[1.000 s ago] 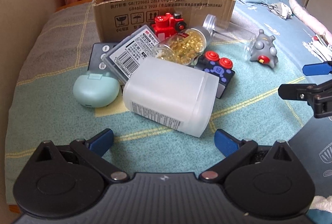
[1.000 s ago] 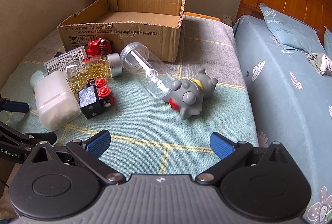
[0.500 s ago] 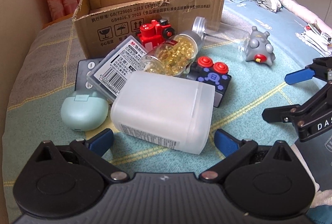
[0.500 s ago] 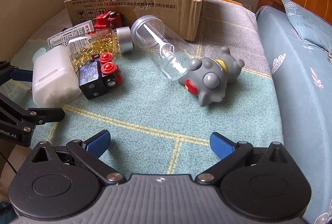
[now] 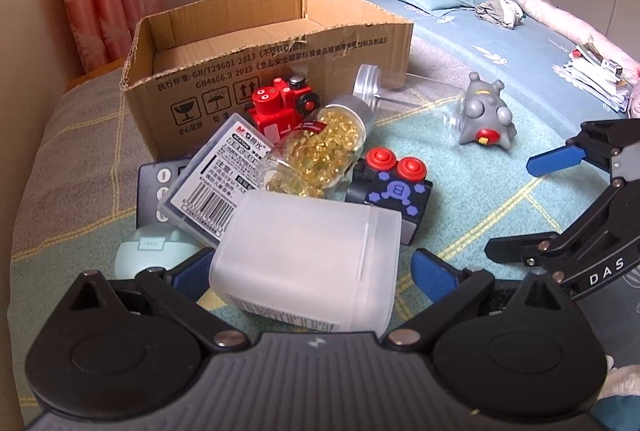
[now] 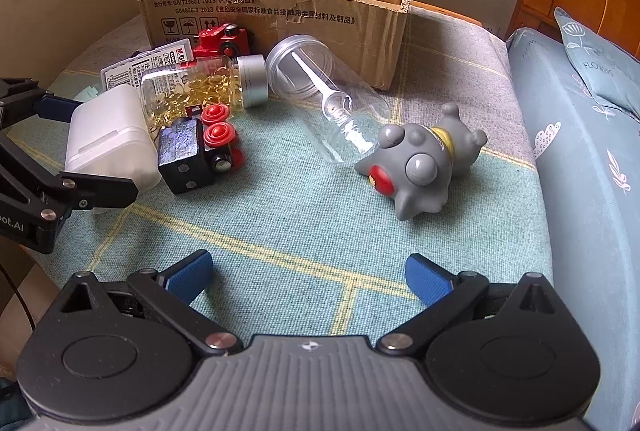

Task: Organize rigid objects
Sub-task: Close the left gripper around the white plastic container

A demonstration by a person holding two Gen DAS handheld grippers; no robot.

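A frosted white container (image 5: pixel 308 263) lies on its side on the green blanket. My left gripper (image 5: pixel 314 269) straddles it, and its jaws are closing. The left pad is at the container's side, and a gap shows at the right pad. In the right wrist view the same container (image 6: pixel 108 135) sits between the left gripper's fingers (image 6: pixel 100 189). My right gripper (image 6: pixel 308 277) is open over bare blanket with nothing between its pads, and a grey toy figure (image 6: pixel 420 167) lies ahead of it. An open cardboard box (image 5: pixel 280 71) stands behind the pile.
Around the container lie a capsule bottle (image 5: pixel 320 147), a black block toy with red buttons (image 5: pixel 396 187), a red toy train (image 5: pixel 280 107), a labelled grey case (image 5: pixel 216 175), a mint earbud case (image 5: pixel 148 251), a black remote (image 5: pixel 154 183) and a clear jar (image 6: pixel 332 107). A wall is on the left and pillows on the right.
My left gripper has moved forward until its pads flank the white container, and it has rolled a little. The right gripper has come lower and nearer the toys, then held still.
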